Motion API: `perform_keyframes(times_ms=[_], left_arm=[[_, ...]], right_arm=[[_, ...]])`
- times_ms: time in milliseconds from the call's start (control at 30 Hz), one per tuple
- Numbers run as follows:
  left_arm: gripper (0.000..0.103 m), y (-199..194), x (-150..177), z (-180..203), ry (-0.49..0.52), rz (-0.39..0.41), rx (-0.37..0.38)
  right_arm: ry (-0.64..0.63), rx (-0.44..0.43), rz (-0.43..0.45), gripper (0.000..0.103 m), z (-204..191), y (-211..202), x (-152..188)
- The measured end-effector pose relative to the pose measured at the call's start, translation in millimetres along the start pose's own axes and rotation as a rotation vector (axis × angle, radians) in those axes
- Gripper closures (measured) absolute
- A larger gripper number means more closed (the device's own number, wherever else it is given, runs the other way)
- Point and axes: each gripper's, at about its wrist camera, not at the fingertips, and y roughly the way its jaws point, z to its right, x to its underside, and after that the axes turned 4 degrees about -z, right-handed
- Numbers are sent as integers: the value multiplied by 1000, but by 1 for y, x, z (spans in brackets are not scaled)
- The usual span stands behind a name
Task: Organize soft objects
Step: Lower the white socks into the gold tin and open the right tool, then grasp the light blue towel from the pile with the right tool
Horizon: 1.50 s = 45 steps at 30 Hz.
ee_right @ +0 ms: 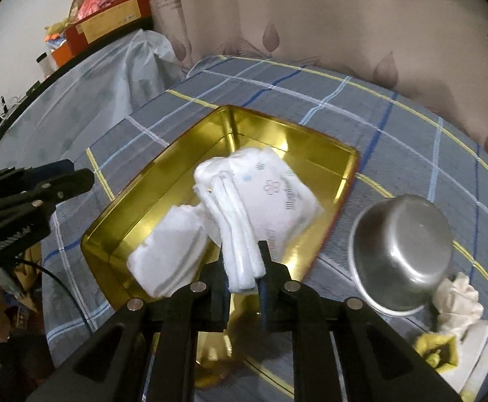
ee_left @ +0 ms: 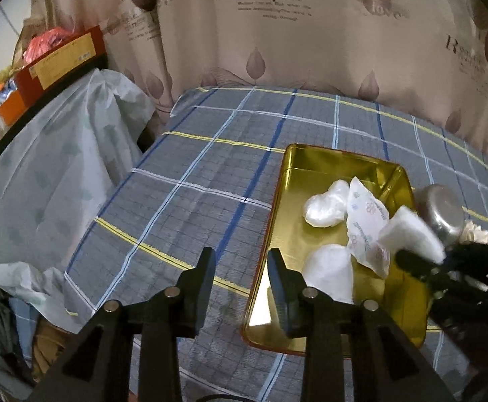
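A gold metal tray (ee_left: 311,164) (ee_right: 264,124) lies on the plaid-covered table. In it lie white soft pads (ee_left: 326,206) (ee_right: 170,251) and a printed wipes packet (ee_left: 366,221) (ee_right: 284,197). My right gripper (ee_right: 244,261) is shut on a folded white pad (ee_right: 234,221) and holds it over the tray's near part; the pad (ee_left: 411,234) and that gripper (ee_left: 421,261) show at the right in the left wrist view. My left gripper (ee_left: 242,264) is open and empty, above the tray's left rim; it shows at the left in the right wrist view (ee_right: 83,177).
A steel bowl (ee_right: 401,251) (ee_left: 441,211) lies tilted right of the tray. Crumpled white cloth (ee_right: 458,301) and a yellow object (ee_right: 435,348) lie beside it. A curtain hangs behind the table. A plastic-covered surface (ee_left: 59,167) with red boxes (ee_left: 63,57) is at left.
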Motion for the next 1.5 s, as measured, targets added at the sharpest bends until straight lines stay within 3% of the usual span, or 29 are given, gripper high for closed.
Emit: perform_keyframes(times_ms=[100,167,233,400,533,733,867,1100,1267,1500], left_arm=[[70,2,-1,-3,-18,-15,18],[70,3,0,-3,-27,-26,24],[70,5,0,-4,-33,-31,27],[70,5,1,-4,-41,-23,39],[70,8,2,2,-23,-32,33],[70,10,5,18,19,-48,50],[70,10,7,26,34,-51,63],[70,3,11,44,77,-50,91],[70,-1,18,66,131,-55,96],[70,-7,34,107,226,-72,134]], right_arm=[[-7,-4,-3,88,-7,5,0],[-7,-13,-6,78,-10,8,1],[-2,-9,8,61,-11,8,3],[9,-22,34,56,-9,-4,12],[19,-4,69,43,-1,-31,27],[85,59,95,40,37,-81,62],[158,159,93,39,75,-114,97],[298,287,38,33,131,-152,161],[368,291,11,29,149,-153,194],[365,259,-10,27,145,-134,203]])
